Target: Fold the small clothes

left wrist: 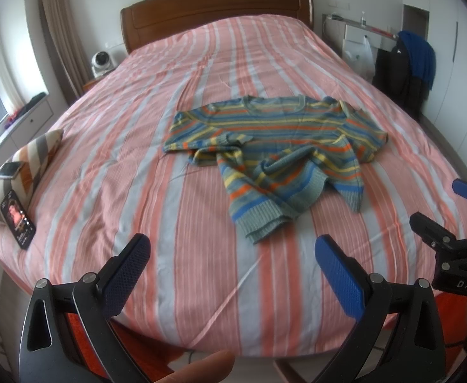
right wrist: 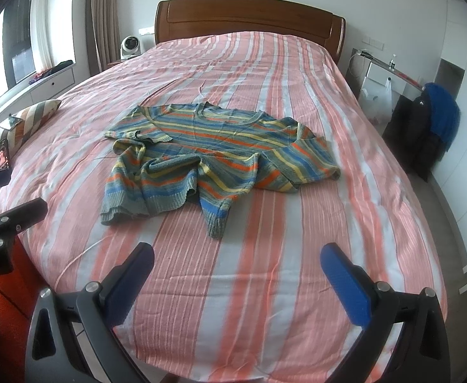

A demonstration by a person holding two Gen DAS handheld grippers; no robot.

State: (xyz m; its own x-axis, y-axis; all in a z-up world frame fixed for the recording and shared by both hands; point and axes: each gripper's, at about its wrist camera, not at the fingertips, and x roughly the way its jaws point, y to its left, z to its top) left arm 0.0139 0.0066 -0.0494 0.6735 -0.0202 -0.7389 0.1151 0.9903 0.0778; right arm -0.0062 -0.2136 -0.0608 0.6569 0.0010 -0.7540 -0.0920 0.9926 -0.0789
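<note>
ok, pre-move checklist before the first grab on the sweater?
1. Left gripper open, nothing held: ok.
2. Right gripper open, nothing held: ok.
3. Striped knit sweater flat for folding: not ok, lower half bunched, hem twisted.
4. Sleeves spread: not ok, one sleeve crumpled against the body.
5. Bedspread between grippers and hem free of objects: ok.
6. Phone away from sweater: ok, near the bed's edge by the striped pillow.
</note>
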